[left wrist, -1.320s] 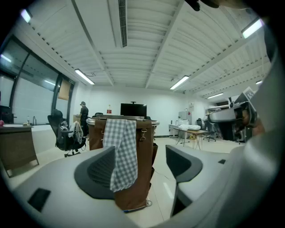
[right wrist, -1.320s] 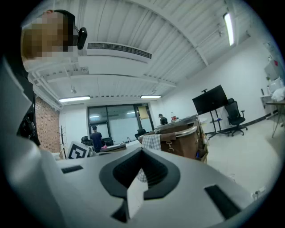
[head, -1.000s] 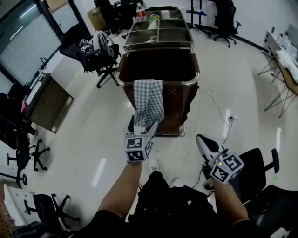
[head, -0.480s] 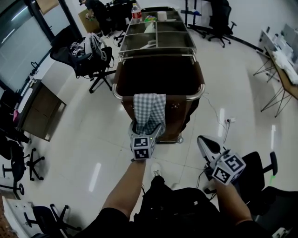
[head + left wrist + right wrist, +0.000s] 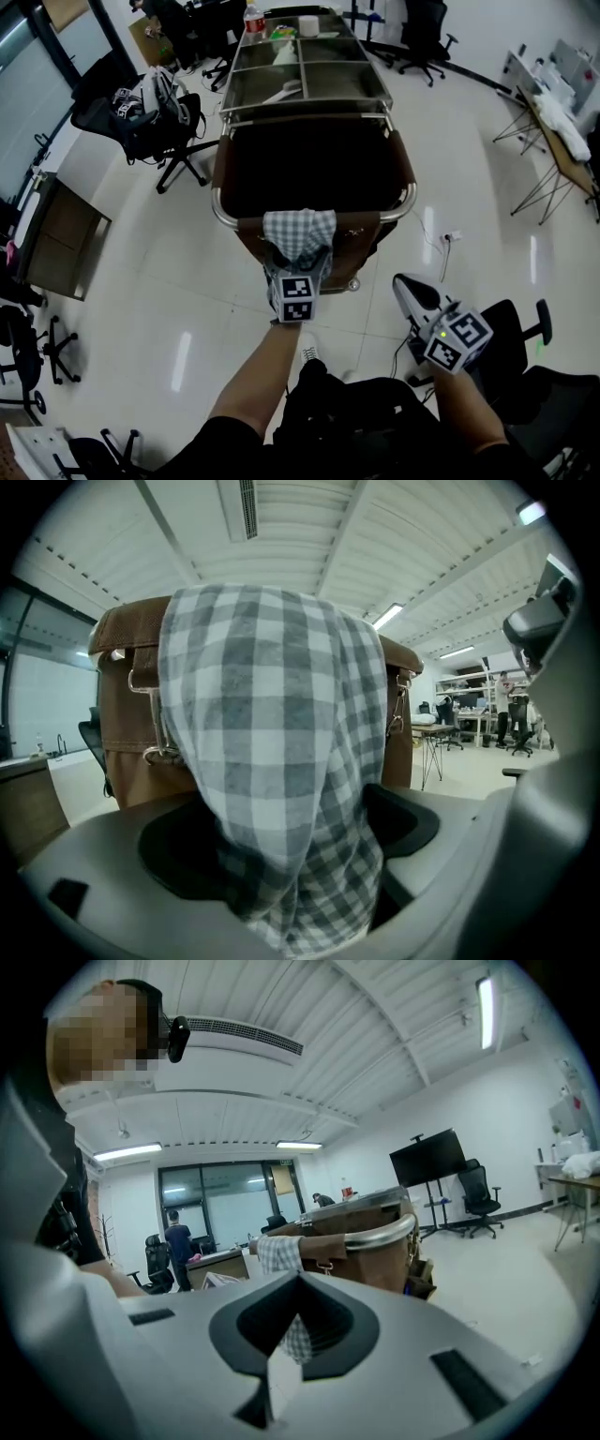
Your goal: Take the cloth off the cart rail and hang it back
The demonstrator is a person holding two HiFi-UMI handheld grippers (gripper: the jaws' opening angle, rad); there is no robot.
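A grey-and-white checked cloth point(image 5: 298, 232) hangs over the near steel rail point(image 5: 221, 210) of a cart with a brown bag point(image 5: 314, 159). My left gripper point(image 5: 300, 266) is right under the rail, pointing up at the cloth. In the left gripper view the cloth point(image 5: 281, 742) drops between the wide-spread jaws of the left gripper point(image 5: 291, 860), and the pads do not press it. My right gripper point(image 5: 406, 285) hangs low at the right, away from the cart, shut and empty. The right gripper view shows the cloth point(image 5: 276, 1253) and the rail point(image 5: 382, 1234) beyond its closed tips point(image 5: 298, 1283).
The cart's far half is a tray top point(image 5: 305, 75) with a bottle and small items. Office chairs point(image 5: 141, 112) stand to the left, another chair point(image 5: 516, 328) by my right arm. A cable and plug point(image 5: 448, 236) lie on the floor right of the cart. Folding tables point(image 5: 553, 131) stand far right.
My left gripper has gone forward and up to the cloth, whose lower end now hangs between its jaws. The cart looms closer in the head view. The right gripper has stayed put.
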